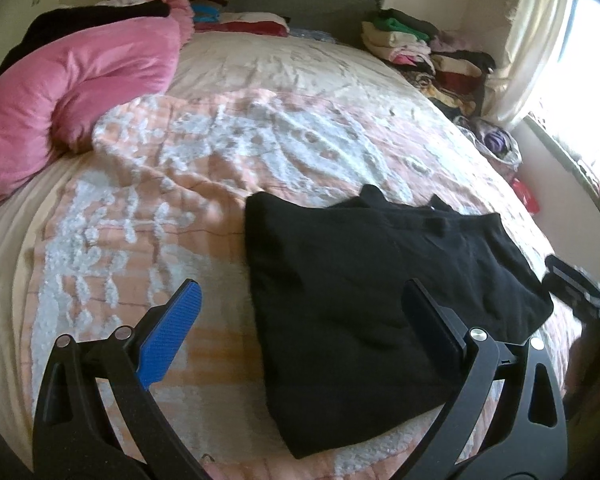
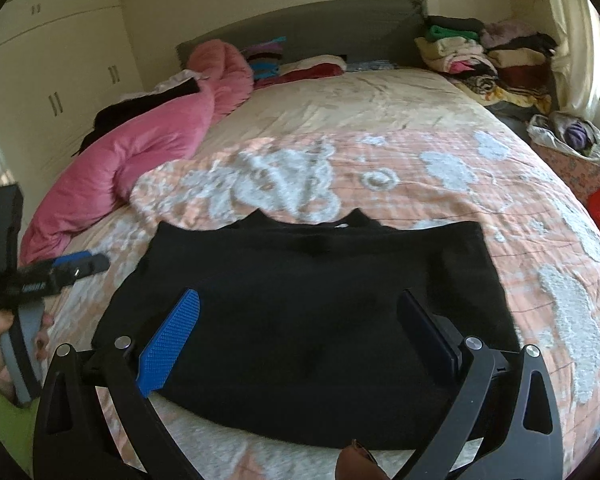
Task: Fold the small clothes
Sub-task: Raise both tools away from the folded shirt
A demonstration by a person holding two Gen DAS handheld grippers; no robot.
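From my right claw (image 2: 296,334), open over the black garment (image 2: 312,320), bare bedspread (image 2: 380,152) runs clear toward 12 o'clock. At 10 o'clock the pink duvet (image 2: 140,152) walls that side; at 9 my left claw (image 2: 80,264) crowds in. Clothes stacks (image 2: 488,60) block 1 o'clock.
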